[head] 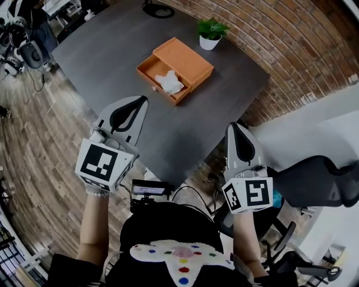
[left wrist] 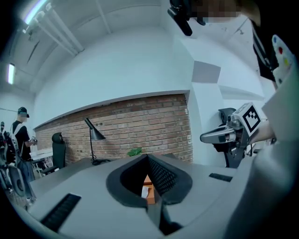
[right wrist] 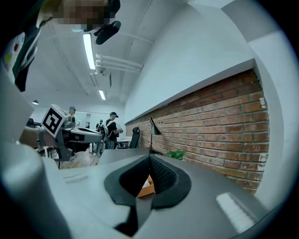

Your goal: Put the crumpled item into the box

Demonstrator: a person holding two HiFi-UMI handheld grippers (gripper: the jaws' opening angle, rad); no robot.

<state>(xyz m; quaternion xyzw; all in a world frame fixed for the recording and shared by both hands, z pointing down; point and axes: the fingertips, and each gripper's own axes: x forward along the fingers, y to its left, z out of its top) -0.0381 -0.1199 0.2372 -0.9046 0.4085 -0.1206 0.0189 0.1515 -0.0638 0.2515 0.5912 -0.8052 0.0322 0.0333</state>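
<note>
An orange box (head: pixel 188 58) stands on the dark table (head: pixel 112 61), its drawer (head: pixel 147 71) pulled open toward me. The white crumpled item (head: pixel 170 83) lies inside that drawer. My left gripper (head: pixel 146 98) hovers over the table's near part, short of the box, shut with nothing in it. My right gripper (head: pixel 231 124) is at the table's near right edge, also shut and empty. In the left gripper view the gripper (left wrist: pixel 147 156) frames a slice of the orange box (left wrist: pixel 149 191). The right gripper view shows its gripper (right wrist: pixel 149 156) in front of the box (right wrist: pixel 147 189).
A potted plant (head: pixel 211 33) stands right of and behind the box. A lamp base (head: pixel 157 10) sits at the table's far edge. A dark office chair (head: pixel 320 179) is to my right, a brick wall (head: pixel 280 39) beyond the table. People stand far off (right wrist: pixel 111 127).
</note>
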